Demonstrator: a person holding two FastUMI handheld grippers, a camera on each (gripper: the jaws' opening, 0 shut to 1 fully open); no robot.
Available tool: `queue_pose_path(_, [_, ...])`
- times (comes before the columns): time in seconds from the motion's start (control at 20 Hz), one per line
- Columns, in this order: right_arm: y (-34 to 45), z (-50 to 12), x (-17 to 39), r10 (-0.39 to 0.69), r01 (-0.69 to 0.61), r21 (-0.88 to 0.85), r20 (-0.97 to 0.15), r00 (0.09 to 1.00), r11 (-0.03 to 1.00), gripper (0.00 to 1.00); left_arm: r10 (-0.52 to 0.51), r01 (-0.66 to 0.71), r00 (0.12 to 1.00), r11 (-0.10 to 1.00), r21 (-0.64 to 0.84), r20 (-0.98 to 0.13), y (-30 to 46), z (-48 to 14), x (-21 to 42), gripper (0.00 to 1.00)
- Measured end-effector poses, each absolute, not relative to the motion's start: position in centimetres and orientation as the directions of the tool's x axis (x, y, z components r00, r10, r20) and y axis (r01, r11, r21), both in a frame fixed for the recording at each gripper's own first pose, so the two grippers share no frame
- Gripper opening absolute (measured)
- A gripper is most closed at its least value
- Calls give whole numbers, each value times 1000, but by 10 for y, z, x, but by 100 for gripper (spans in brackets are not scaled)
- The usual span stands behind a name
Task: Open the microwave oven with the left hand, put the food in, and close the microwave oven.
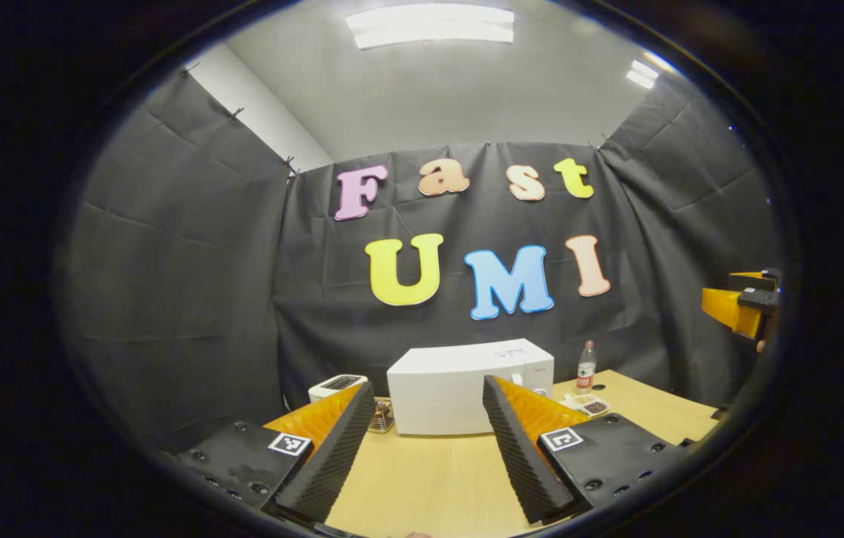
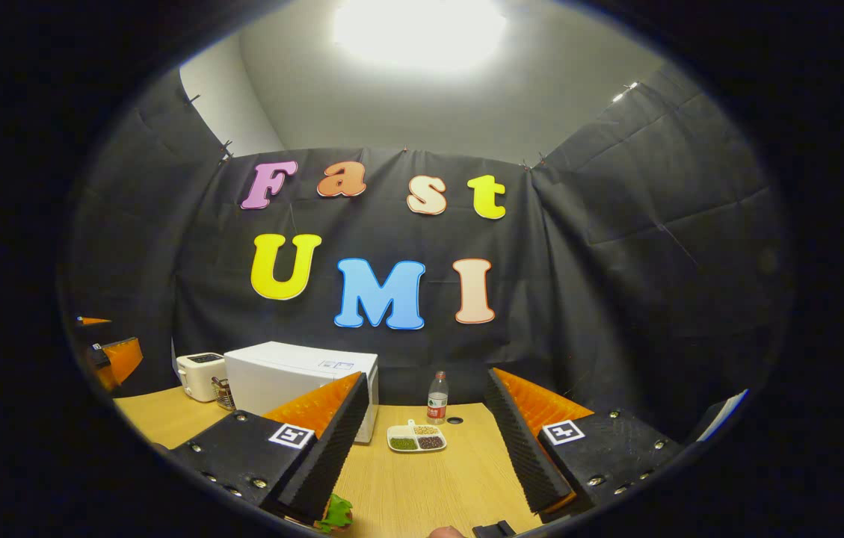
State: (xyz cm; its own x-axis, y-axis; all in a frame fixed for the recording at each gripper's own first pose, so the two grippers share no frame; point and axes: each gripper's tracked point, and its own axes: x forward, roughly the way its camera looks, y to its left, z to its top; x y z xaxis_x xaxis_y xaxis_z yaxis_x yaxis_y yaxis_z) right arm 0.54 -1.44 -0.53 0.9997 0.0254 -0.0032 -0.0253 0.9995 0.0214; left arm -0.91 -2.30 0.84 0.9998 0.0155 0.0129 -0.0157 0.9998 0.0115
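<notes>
Two grippers hover with fingers spread wide, holding nothing — the left gripper (image 1: 427, 441) faces the boxy white microwave oven (image 1: 466, 385), door shut, on the pale wooden worktop (image 1: 422, 478). Right gripper (image 2: 425, 448) points right of the microwave — a leafy green food item (image 2: 337, 514) lies nearest it.

One white box-shaped microwave oven (image 1: 469, 387) stands on the single light wooden worktop (image 1: 429, 478). Beside it is one white toaster (image 1: 336, 386), and between the two one small metal rack (image 1: 382, 417) whose contents are too small to tell. There is one clear plastic bottle with a red label (image 2: 437, 399), one white divided dish (image 2: 416, 438) with three compartments of beans, and one green leafy piece of food (image 2: 337, 515).
</notes>
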Motion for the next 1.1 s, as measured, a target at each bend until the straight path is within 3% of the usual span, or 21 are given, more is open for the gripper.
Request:
queue_pose_path(0.15, [-21, -8, 8, 28, -28, 29, -4, 1000, 999, 95, 20, -20, 1000, 1000, 17, 11, -30, 8, -9, 92])
queue_pose_path(0.2, [-24, -8, 10, 31, -31, 30, -5, 1000, 999, 95, 22, -23, 1000, 1000, 19, 12, -33, 10, -7, 99])
queue_pose_path(0.25, [-27, -10, 10, 34, -34, 30, -5, 999, 999, 95, 27, -27, 1000, 999, 20, 13, -36, 10, -6, 92])
queue_pose_path(0.4, [-35, -11, 14, 51, -51, 39, -1, 999, 998, 95, 49, -50, 999, 998, 28, 20, -44, 13, -2, 92])
queue_pose_path(0.55, [-44, -13, 16, 68, -69, 41, 12, 998, 997, 95, 71, -73, 996, 996, 49, 50, -52, 22, 6, 99])
queue_pose_path(0.6, [-47, -15, 16, 69, -69, 44, 8, 998, 997, 95, 74, -77, 995, 996, 52, 60, -55, 26, 10, 92])
queue_pose_path(0.75, [-52, -17, 15, 69, -69, 54, 3, 998, 996, 95, 79, -82, 994, 996, 36, 78, -62, 32, 27, 92])
queue_pose_path(0.8, [-54, -16, 16, 65, -65, 49, 3, 998, 997, 95, 77, -80, 994, 996, 28, 79, -64, 33, 34, 99])
queue_pose_path(1.1, [-65, -18, 30, -11, 11, 40, -3, 1000, 999, 95, 17, -18, 996, 1000, 4, 89, -83, 26, 85, 99])
